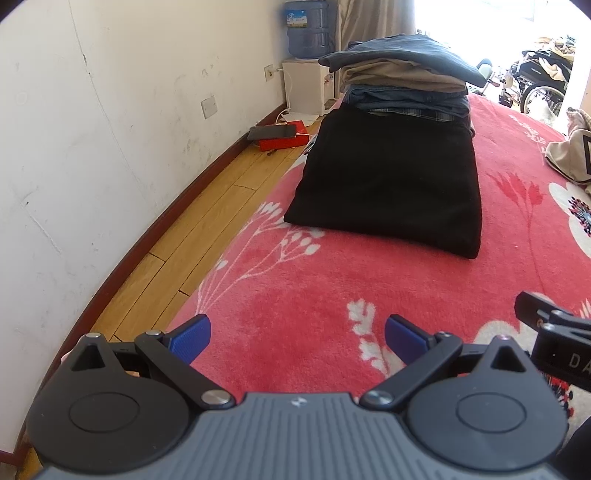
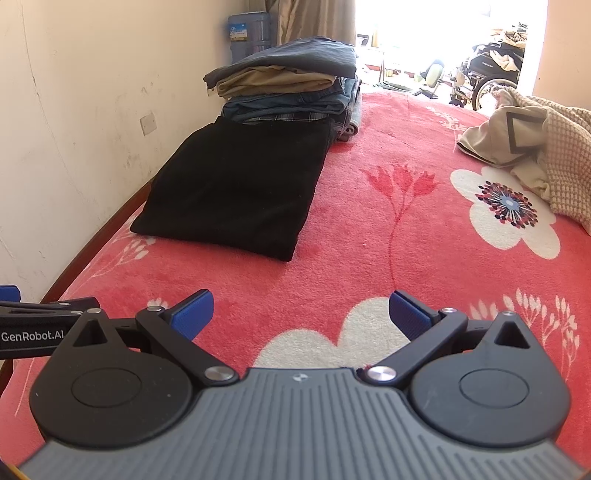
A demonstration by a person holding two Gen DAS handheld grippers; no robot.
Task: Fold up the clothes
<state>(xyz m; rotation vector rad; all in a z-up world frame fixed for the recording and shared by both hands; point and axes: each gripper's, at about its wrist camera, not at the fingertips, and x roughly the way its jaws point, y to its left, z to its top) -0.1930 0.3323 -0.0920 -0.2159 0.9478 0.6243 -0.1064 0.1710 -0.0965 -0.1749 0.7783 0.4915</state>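
The left gripper (image 1: 297, 339) is held low over the red floral blanket (image 1: 332, 288), its blue-padded fingers (image 1: 192, 338) spread wide with nothing between them. The right gripper (image 2: 301, 317) is likewise held wide apart and empty above the same blanket (image 2: 369, 240); part of its body is seen at the right edge of the left view, so the two are side by side.

A folded black garment (image 1: 388, 184) is laid flat on the blanket ahead of both grippers, near the wall-side edge of the bed; in the right view it (image 2: 236, 184) lies ahead and to the left. Directly behind it, and touching its far edge, a stack of folded clothes (image 1: 402, 81) is found: denim and plaid pieces at the bottom, a tan piece above, a dark blue-grey piece on top.

An unfolded beige garment (image 2: 517, 136) is heaped at the right side of the bed, well apart from the stack.

A blue water bottle (image 1: 308, 29) is seated upside down on a white dispenser (image 1: 304, 88) against the wall. Its fill level cannot be determined.
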